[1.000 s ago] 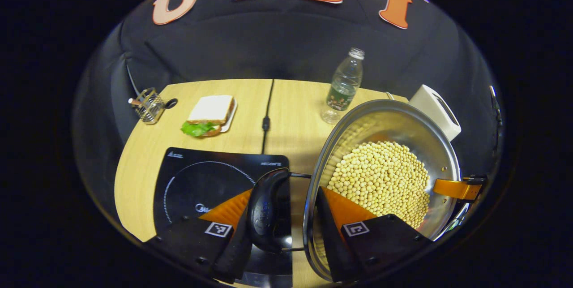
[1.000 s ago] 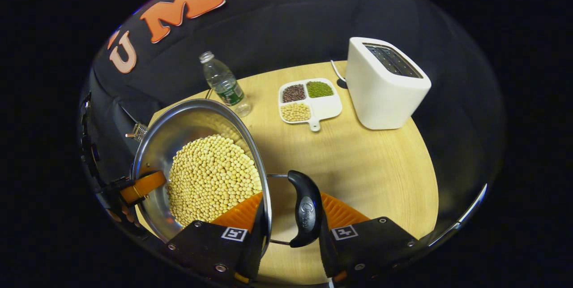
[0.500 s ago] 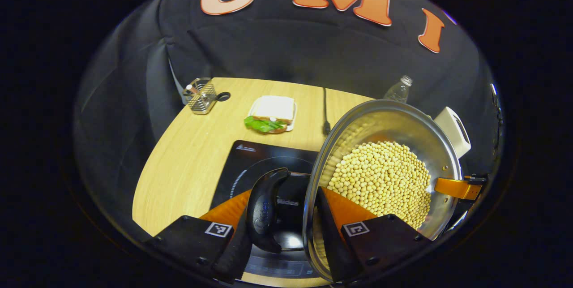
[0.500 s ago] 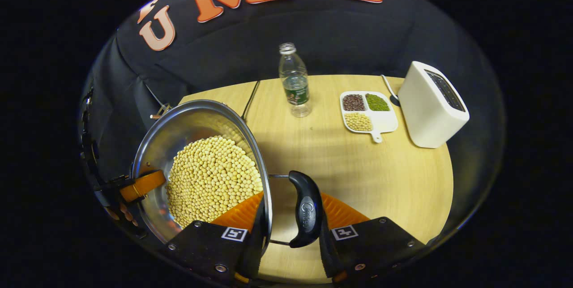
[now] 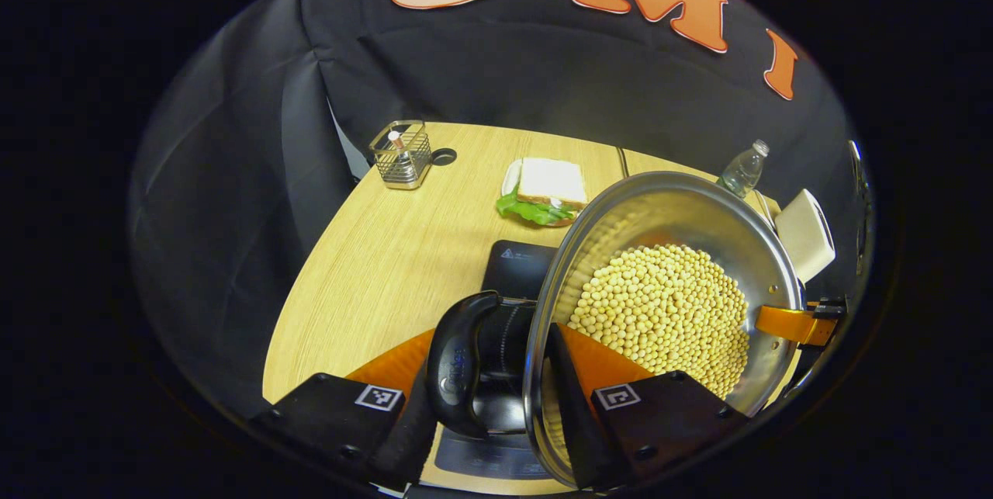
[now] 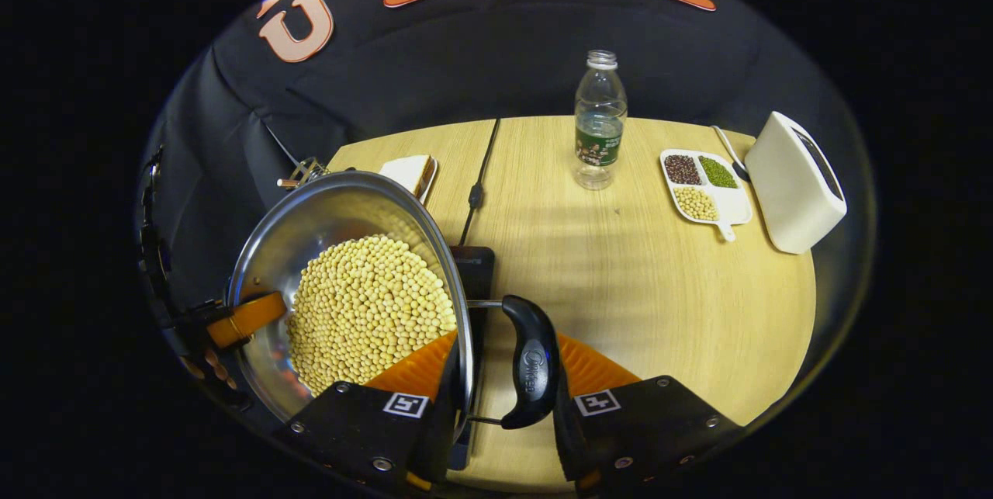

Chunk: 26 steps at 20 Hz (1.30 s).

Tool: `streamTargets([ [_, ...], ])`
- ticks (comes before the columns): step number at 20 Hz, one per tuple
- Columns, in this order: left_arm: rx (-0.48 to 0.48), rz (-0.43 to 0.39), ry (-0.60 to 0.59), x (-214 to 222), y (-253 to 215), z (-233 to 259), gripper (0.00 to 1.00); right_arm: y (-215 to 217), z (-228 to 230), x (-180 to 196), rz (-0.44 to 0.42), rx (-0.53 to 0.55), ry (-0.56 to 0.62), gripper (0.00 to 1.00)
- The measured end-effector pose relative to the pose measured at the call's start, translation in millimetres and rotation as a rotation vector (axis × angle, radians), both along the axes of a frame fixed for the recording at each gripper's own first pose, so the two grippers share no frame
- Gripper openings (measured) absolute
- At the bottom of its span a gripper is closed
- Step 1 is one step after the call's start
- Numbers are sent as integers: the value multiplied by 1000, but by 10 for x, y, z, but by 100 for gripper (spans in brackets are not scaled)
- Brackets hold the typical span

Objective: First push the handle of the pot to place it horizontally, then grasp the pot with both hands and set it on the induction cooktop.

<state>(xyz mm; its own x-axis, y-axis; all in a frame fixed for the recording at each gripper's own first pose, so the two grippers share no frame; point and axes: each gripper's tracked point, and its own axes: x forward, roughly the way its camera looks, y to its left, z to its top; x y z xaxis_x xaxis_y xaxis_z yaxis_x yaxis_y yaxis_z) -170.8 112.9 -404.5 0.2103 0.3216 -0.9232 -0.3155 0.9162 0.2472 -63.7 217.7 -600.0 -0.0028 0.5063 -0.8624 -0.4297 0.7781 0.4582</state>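
A steel pot (image 5: 667, 212) filled with soybeans (image 5: 659, 313) hangs above the table, held at both sides. My left gripper (image 5: 493, 344) is shut on it, one finger inside the rim and the other outside the black side handle (image 5: 458, 367). My right gripper (image 6: 504, 348) grips the opposite black handle (image 6: 531, 363) and the pot's (image 6: 326, 212) rim the same way. Each gripper shows across the pot from the other: the right gripper (image 5: 791, 326) and the left gripper (image 6: 240, 319). The black induction cooktop (image 5: 516, 266) lies beneath the pot, mostly hidden; one edge of the cooktop (image 6: 477, 266) shows.
A sandwich on a plate (image 5: 543, 192) and a wire basket (image 5: 401, 156) sit behind the cooktop. A water bottle (image 6: 599, 123), a divided tray of beans (image 6: 702, 185) and a white toaster (image 6: 795, 181) stand to the right. A black cable (image 6: 477, 181) runs to the back.
Both grippers have carried the pot leftward across the table. The cooktop has gone from beside the pot to beneath it. The bottle, tray and toaster now lie further right.
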Motion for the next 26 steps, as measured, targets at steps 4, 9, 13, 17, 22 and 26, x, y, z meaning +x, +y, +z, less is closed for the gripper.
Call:
streamTargets([
  [4,-20,-10,9,28,13,-27,75,2,56,-27,0,-26,13,54],
  [9,-45,0,4,-2,8,-79,76,-9,87,-63,-10,-44,11,54],
  [13,-52,3,-2,14,-1,-107,75,-14,69,-79,-16,-54,11,54],
  [17,-62,5,5,0,-1,-134,76,-29,103,-63,-29,-62,20,54],
  [22,-65,-18,7,23,19,-120,76,-43,119,8,-47,-45,9,54],
  [26,-46,-18,-4,17,15,-109,79,-69,144,-5,-36,-38,-13,58],
])
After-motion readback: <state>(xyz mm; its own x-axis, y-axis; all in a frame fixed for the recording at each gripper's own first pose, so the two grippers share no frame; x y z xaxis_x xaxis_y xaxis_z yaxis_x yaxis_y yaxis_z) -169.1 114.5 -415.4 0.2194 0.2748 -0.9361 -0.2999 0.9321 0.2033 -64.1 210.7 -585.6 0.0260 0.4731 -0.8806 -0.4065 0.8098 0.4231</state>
